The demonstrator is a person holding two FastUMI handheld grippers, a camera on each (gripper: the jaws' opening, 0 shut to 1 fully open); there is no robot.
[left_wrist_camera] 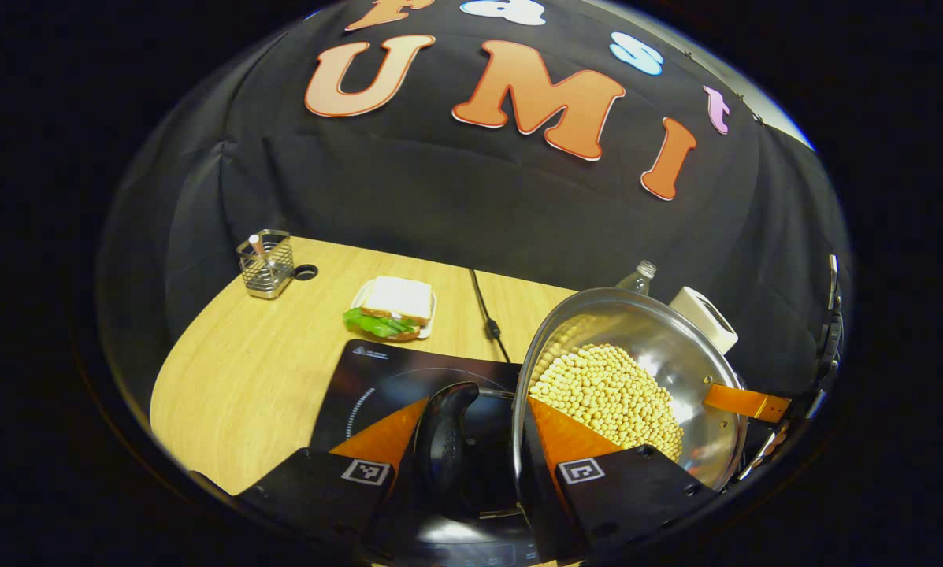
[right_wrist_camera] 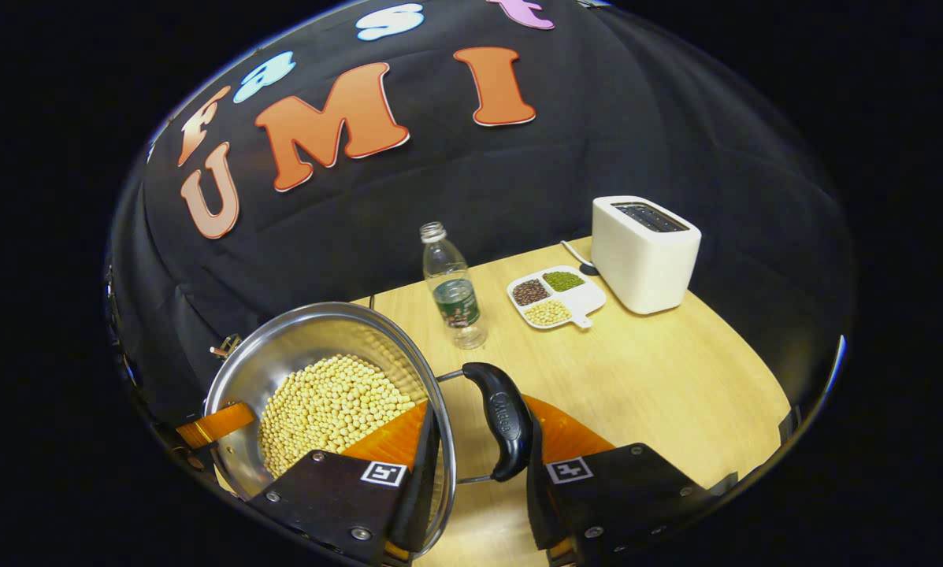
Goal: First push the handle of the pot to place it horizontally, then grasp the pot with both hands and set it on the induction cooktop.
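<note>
Left gripper (left_wrist_camera: 477, 403): closes to a narrow gap on the pot (left_wrist_camera: 660, 339), outer finger against the black left handle (left_wrist_camera: 447, 441), inner finger inside the steel wall, rim between them. Right gripper (right_wrist_camera: 480, 402): does the same on the opposite side, narrowed around the right handle (right_wrist_camera: 503, 417) and the rim, one finger inside the bowl, the other pressing the handle from outside.

Holds the pot between both grippers, open side up and tipped a little. Carries a heap of soybeans (left_wrist_camera: 605, 394) inside. Sits over the right edge of the black induction cooktop (left_wrist_camera: 376, 370) in the left gripper view; cannot tell whether the base touches the glass.

On the wooden table (left_wrist_camera: 243, 378), beyond the cooktop: a sandwich (left_wrist_camera: 392, 307) on a plate and a wire basket (left_wrist_camera: 266, 264) farther left. In the right gripper view, beyond the pot: a clear bottle (right_wrist_camera: 451, 287) standing upright, a divided dish (right_wrist_camera: 554, 299) of beans beside it, and a white toaster (right_wrist_camera: 644, 252) just behind that dish.
</note>
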